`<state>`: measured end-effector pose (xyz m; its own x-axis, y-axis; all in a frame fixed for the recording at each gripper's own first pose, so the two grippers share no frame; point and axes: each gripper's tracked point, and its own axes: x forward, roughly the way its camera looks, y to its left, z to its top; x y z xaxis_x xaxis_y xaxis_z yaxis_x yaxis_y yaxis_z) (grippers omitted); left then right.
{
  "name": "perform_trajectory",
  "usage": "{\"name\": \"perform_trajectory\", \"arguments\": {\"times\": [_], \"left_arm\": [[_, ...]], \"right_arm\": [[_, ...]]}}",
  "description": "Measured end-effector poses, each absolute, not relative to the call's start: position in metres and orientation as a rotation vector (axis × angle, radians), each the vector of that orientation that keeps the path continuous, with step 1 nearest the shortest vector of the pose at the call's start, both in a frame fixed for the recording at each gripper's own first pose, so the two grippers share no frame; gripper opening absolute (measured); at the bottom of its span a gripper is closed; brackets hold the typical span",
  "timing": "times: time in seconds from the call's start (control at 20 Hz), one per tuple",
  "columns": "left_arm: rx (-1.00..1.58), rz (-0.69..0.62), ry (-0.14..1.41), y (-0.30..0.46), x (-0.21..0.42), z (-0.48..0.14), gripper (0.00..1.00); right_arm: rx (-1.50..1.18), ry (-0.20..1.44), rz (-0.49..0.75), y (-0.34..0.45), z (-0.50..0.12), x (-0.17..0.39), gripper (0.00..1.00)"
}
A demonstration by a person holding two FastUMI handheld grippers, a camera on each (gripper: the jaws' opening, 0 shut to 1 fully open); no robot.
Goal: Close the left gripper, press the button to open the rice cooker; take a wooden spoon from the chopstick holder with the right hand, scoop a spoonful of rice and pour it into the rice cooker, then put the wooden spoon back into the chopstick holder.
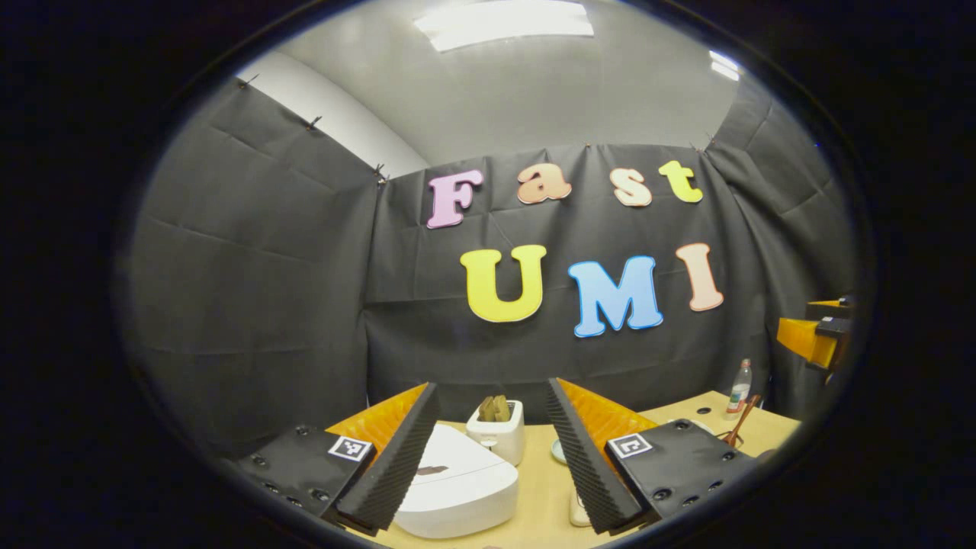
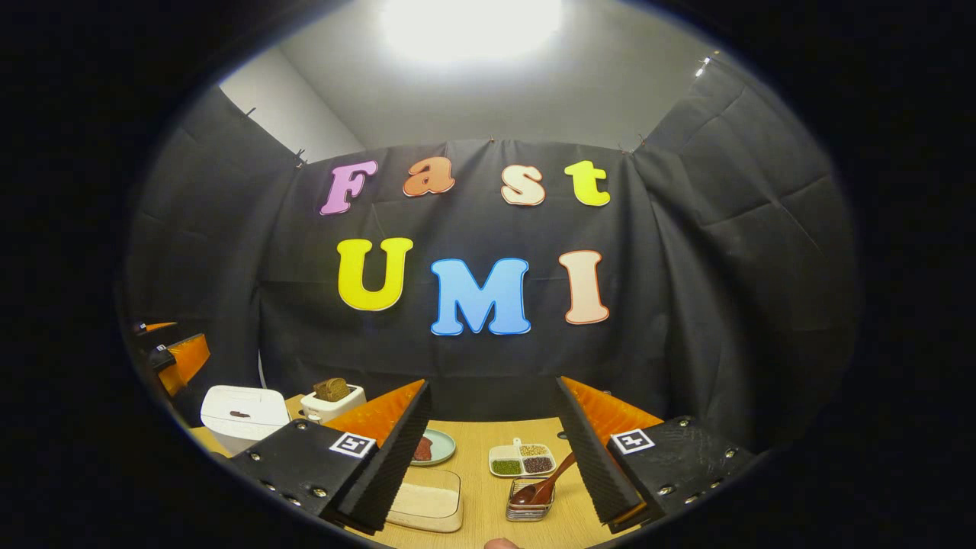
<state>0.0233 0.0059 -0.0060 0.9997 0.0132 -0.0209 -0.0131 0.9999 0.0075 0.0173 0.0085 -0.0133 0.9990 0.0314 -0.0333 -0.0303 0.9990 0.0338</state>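
Observation:
The white rice cooker (image 1: 457, 488) sits with its lid down, just beyond and between the fingers of my left gripper (image 1: 492, 385), which is open and holds nothing. In the right gripper view the cooker (image 2: 244, 415) stands at the far left. The wooden spoon (image 2: 543, 482) leans in the small chopstick holder (image 2: 530, 509) close to the inner side of my right gripper's right finger; my right gripper (image 2: 493, 383) is open and empty. A shallow clear box of rice (image 2: 427, 499) lies by its left finger. The spoon (image 1: 741, 421) also shows at the right of the left gripper view.
A white toaster (image 1: 496, 431) with bread stands behind the cooker. On the wooden table (image 2: 488, 442) are a green plate (image 2: 436, 447) and a divided dish of beans (image 2: 522, 460). A bottle (image 1: 738, 389) stands far right. The other gripper (image 1: 820, 335) hovers at the right edge.

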Motion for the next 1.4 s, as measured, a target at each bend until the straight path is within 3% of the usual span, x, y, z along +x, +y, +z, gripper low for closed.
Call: {"name": "perform_trajectory", "arguments": {"times": [0.75, 0.85, 0.95, 1.05, 1.15, 1.4], "left_arm": [[-0.024, 0.0, 0.035, 0.011, 0.036, -0.02, 0.98], [-0.045, 0.037, 0.063, 0.025, 0.04, -0.031, 0.48], [-0.039, 0.063, 0.076, 0.037, 0.045, -0.038, 0.34], [-0.026, 0.099, 0.078, 0.05, 0.051, -0.042, 0.29], [-0.023, 0.122, 0.088, 0.059, 0.057, -0.049, 0.1], [-0.034, 0.136, 0.192, 0.082, 0.082, -0.101, 0.11]], "right_arm": [[0.032, 0.036, 0.034, 0.013, -0.018, 0.018, 0.97], [0.043, 0.037, 0.035, 0.014, -0.018, 0.017, 0.97], [0.048, 0.041, 0.036, 0.013, -0.021, 0.015, 0.96], [0.046, 0.039, 0.035, 0.011, -0.021, 0.015, 0.97], [0.045, 0.048, 0.035, 0.01, -0.024, 0.017, 0.97], [0.022, 0.052, 0.039, 0.01, -0.017, 0.021, 0.97]]}}
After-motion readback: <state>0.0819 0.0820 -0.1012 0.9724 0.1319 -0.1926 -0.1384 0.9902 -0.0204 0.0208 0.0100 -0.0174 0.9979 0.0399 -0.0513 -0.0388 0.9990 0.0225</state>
